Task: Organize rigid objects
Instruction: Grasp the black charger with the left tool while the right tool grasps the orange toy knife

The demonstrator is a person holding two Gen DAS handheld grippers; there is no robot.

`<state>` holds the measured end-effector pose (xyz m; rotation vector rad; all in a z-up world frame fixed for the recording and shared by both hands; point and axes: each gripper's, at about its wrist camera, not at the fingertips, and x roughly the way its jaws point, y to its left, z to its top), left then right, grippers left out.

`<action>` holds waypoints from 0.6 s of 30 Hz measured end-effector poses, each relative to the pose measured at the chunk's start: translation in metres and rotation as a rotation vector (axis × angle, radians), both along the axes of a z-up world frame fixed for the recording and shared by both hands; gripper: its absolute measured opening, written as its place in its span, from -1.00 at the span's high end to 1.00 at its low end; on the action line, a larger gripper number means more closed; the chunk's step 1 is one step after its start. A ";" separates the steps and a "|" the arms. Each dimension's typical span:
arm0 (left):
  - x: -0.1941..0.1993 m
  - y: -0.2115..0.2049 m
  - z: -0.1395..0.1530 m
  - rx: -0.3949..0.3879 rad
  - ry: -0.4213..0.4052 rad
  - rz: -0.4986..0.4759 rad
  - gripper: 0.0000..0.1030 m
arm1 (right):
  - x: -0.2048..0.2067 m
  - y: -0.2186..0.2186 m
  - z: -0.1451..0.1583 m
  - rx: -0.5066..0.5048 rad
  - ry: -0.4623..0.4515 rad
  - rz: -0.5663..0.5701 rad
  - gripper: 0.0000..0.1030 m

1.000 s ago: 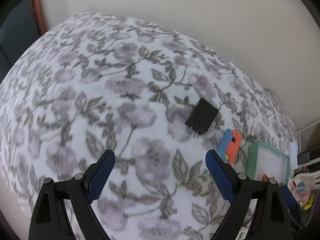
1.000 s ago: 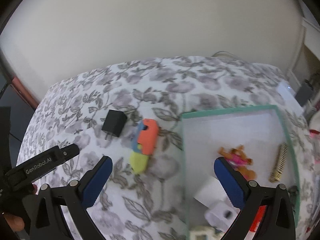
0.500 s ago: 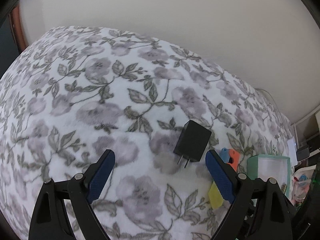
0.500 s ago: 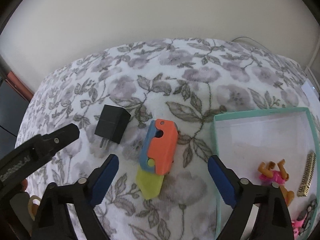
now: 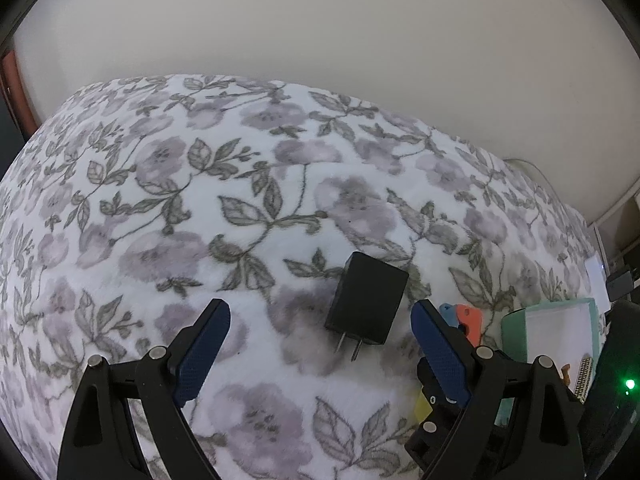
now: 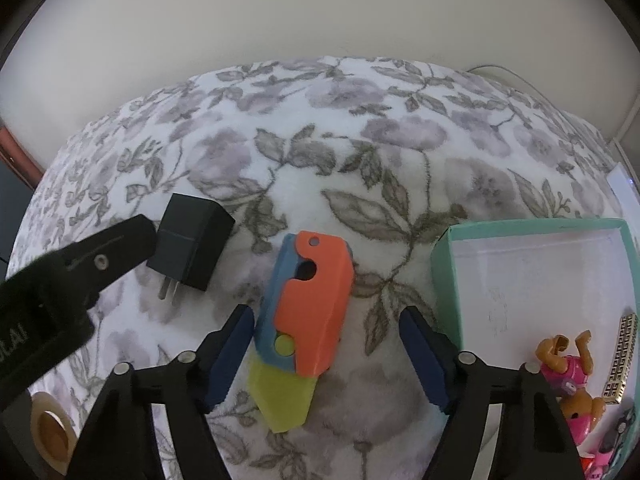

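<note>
A black plug adapter (image 5: pixel 366 302) lies on the flowered blanket, prongs toward me. My left gripper (image 5: pixel 320 314) hovers open over it, the adapter nearer its right finger and untouched. An orange, blue and yellow toy knife (image 6: pixel 306 320) lies between the fingers of my right gripper (image 6: pixel 328 320), whose jaws are closing; the left pad is close to its blue edge, the right pad is still apart. The adapter (image 6: pixel 190 246) shows left of the toy, with the left gripper's black body in front of it. The teal box (image 6: pixel 444 248) stands to the right.
The teal box (image 5: pixel 516 320) holds a small pink and orange figure (image 6: pixel 568 364), a gold patterned bar (image 6: pixel 620 360) and other small items. A tape roll (image 6: pixel 48 428) lies at lower left. A wall runs behind the blanket; a cable (image 6: pixel 504 72) trails at the far right.
Both grippers moved closer to the blanket. The left shifted until the adapter sits between its fingers. The right moved left from the box to the toy knife, its fingers narrowing.
</note>
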<state>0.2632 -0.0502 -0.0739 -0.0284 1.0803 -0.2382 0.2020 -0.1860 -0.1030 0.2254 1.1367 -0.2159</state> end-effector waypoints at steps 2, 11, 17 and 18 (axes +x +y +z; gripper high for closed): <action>0.002 -0.003 -0.002 0.004 0.002 -0.006 -0.79 | 0.000 0.000 0.000 -0.003 -0.010 0.000 -0.41; 0.009 -0.018 -0.017 0.025 0.022 -0.043 -0.79 | 0.007 0.004 -0.002 -0.047 -0.006 0.017 -0.39; 0.011 -0.027 -0.022 0.046 0.018 -0.070 -0.79 | 0.006 0.000 -0.002 -0.063 -0.016 0.011 -0.07; 0.011 -0.028 -0.023 0.050 0.016 -0.074 -0.79 | 0.006 -0.001 -0.002 -0.060 -0.017 0.012 -0.06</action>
